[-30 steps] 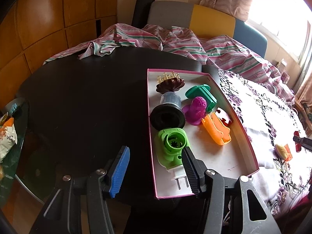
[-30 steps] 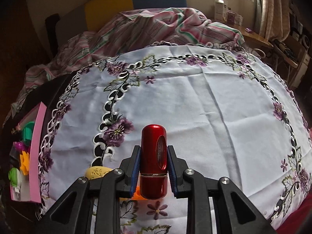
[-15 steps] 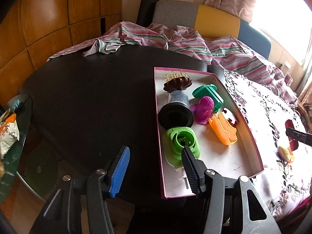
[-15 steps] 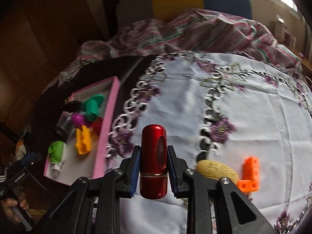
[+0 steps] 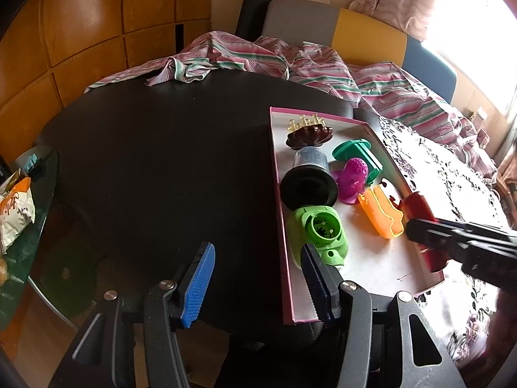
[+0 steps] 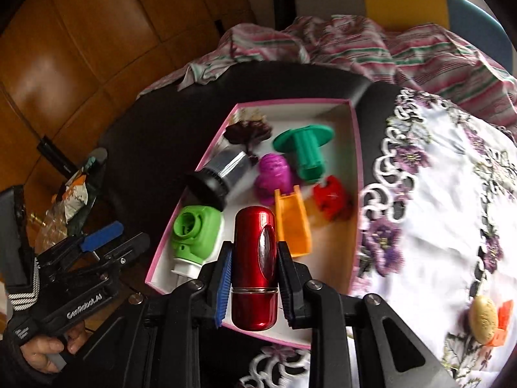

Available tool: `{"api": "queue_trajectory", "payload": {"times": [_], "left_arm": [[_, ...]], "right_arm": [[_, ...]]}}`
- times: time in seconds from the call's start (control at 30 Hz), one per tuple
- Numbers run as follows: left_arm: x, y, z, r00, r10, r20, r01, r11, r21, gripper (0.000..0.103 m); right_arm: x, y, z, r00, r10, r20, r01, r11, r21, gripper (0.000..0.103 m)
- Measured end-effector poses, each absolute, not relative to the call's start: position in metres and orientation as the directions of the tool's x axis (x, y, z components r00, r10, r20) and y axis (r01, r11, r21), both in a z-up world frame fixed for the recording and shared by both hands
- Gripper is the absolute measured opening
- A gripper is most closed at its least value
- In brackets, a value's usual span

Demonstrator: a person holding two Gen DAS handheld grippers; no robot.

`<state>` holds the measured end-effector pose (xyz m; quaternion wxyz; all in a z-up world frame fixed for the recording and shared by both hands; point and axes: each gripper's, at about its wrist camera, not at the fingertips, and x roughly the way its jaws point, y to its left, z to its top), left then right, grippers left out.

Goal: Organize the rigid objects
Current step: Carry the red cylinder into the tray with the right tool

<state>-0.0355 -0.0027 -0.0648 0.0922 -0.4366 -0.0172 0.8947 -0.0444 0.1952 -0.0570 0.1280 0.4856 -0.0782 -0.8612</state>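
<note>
Right gripper [image 6: 255,278] pinched red cylinder [image 6: 255,265] above pink box [image 6: 355,148], over its free near end; green part [image 6: 195,236], orange piece [image 6: 294,226] crowded alongside. Left gripper [image 5: 258,278] spread, empty, straddling box's edge.

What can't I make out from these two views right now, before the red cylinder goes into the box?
- Red cylinder: left wrist view, the right gripper covers its middle.
- Pink box: right wrist view, near end hidden behind the cylinder and gripper.
- Red piece: right wrist view, motion blur hides its shape.
- Yellow oval and orange block: right wrist view, small at the rim; contact unclear.
</note>
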Motion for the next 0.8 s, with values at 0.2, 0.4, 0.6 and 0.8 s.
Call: {"api": "queue_trajectory", "payload": {"times": [0.2,0.4,0.6,0.8], "left_arm": [[-0.035,-0.006,-0.067,-0.599,0.177,-0.781,-0.145,-0.983,-0.112,0.056],[-0.035,-0.008,-0.068,-0.599,0.174,-0.782,-0.141,-0.984,-0.111,0.056],[-0.035,-0.009,-0.068,-0.599,0.172,-0.782,-0.138,-0.984,-0.112,0.056],[-0.035,-0.009,-0.069,-0.597,0.172,-0.783,-0.138,-0.984,-0.111,0.056]], "right_arm": [[-0.059,0.182,-0.069,-0.476,-0.294,-0.829,0.146,-0.956,0.255,0.025],[-0.068,0.177,-0.075,-0.469,-0.29,-0.834,0.139,-0.957,0.254,0.025],[-0.078,0.174,-0.085,-0.453,-0.281,-0.846,0.133,-0.96,0.247,0.025],[-0.092,0.17,-0.101,-0.438,-0.246,-0.865,0.107,-0.969,0.222,0.026]]}}
